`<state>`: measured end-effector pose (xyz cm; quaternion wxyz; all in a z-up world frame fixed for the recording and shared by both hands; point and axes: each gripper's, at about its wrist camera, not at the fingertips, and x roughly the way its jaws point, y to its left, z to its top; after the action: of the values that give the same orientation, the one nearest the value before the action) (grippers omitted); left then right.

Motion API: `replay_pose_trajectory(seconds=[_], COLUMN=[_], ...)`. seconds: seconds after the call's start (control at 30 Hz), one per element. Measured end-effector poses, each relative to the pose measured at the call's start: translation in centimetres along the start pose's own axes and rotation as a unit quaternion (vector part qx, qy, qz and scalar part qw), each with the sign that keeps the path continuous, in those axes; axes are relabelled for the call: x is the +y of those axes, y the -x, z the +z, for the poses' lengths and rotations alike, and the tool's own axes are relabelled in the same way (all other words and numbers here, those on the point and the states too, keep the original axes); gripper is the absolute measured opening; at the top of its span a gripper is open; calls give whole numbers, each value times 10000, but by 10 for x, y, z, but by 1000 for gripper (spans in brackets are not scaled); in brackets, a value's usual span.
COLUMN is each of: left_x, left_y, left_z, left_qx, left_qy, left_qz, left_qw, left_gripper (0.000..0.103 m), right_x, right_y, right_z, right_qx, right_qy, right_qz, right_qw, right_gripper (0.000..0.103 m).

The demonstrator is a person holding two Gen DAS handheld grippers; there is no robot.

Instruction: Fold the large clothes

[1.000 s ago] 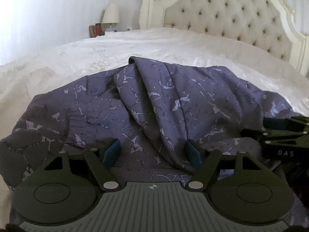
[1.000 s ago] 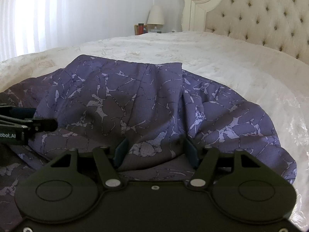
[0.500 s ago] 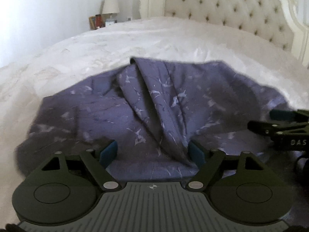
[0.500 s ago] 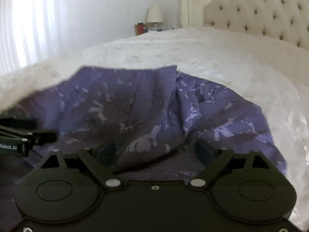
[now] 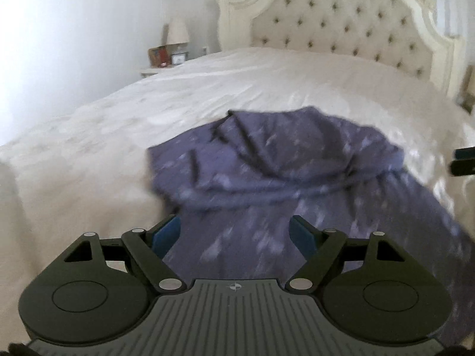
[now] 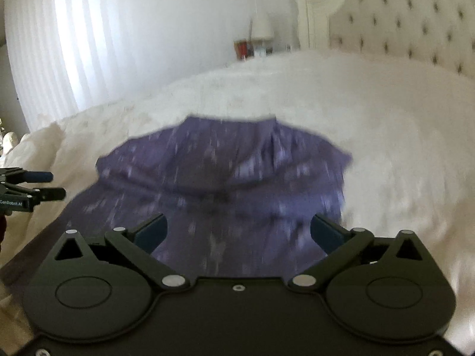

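Currently both claws spread, nothing pinched. Left gripper [image 5: 234,231]: jaws wide, blue pads clear of cloth. Right gripper [image 6: 237,231]: jaws have just been opening, now at their widest, fabric showing between them but unpressed.

Purple-grey patterned garment [image 5: 285,172] lies bunched at frame centre, ahead of and below both claws, on the cream quilted bedspread [image 5: 207,89]; long axis seemingly left to right. Neither hand clearly nearer.

Writing: "CenRobot.AI" on left gripper's side, seen at left edge of right view. Tufted cream headboard [image 5: 341,20] upper right.
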<state>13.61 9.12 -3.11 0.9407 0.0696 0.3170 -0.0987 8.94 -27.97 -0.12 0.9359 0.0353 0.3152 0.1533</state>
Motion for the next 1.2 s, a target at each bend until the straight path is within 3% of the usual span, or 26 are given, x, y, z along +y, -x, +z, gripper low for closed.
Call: replay_pose_trajectory(seconds=[0.17, 0.3, 0.47, 0.67, 0.87, 1.2], left_x=[17, 27, 37, 50, 44, 44], left_y=[26, 33, 22, 2, -10, -13], left_z=[-32, -58, -85, -98, -101, -103], left_qx=[288, 798, 1561, 2077, 2227, 2231], left_qy=[186, 388, 695, 1157, 1020, 960], left_qz=[-19, -66, -26, -66, -111, -102], left_qw=[9994, 9960, 9853, 9713, 9695, 9700], left_gripper=[79, 79, 79, 85, 102, 103], right_x=[-15, -21, -28, -22, -14, -16], right_y=[14, 17, 14, 1, -20, -35], right_z=[-31, -56, -78, -88, -92, -95], right_qx=[800, 1358, 1887, 2292, 2757, 3091], right_qy=[-462, -701, -1217, -983, -709, -770], right_qz=[-306, -480, -357, -498, -547, -450], right_qw=[9953, 9871, 9738, 9671, 9571, 9468], right_gripper=[102, 102, 102, 103, 103, 103])
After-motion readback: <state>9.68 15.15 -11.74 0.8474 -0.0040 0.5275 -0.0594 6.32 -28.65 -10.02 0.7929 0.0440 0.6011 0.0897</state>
